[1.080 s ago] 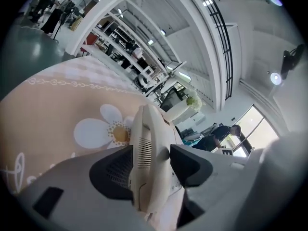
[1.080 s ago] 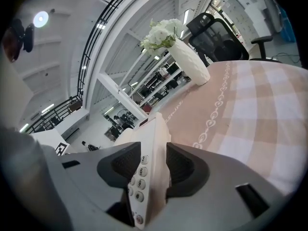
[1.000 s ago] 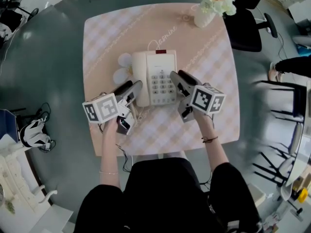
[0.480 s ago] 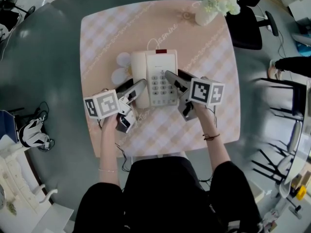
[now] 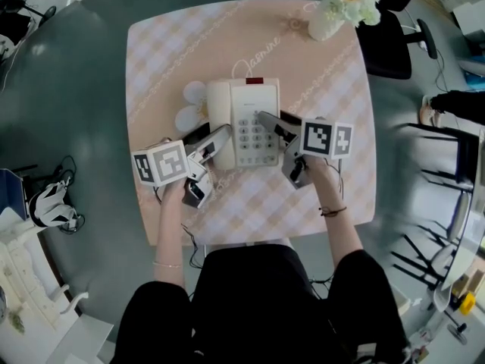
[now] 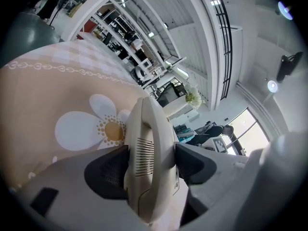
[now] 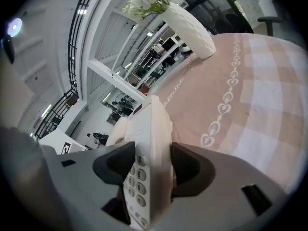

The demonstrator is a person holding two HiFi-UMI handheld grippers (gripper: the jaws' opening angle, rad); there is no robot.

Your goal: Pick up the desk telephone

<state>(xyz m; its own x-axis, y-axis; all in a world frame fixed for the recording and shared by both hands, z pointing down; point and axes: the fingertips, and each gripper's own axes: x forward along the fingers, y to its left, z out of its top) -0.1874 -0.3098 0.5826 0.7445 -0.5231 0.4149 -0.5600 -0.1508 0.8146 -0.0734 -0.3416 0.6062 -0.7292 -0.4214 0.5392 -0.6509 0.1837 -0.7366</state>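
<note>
Head view: bright, even overhead light, only soft faint shadows round the telephone (image 5: 244,120) on the tablecloth (image 5: 227,44). Right edge smeared, chairs (image 5: 436,154) streaked. Both gripper views: heavy fisheye, straight lines bowed, black vignette in corners, bottom foreground soft. Left gripper view: window (image 6: 250,129) blown out lower right, lamps (image 6: 285,9) flaring upper right. Right gripper view: one lamp (image 7: 13,27) glowing upper left.

Before you the telephone (image 5: 244,121) lies on the table (image 5: 167,59) at the frame's centre; the vase (image 5: 326,27) stands at upper right, a chair (image 5: 386,48) right of it.
</note>
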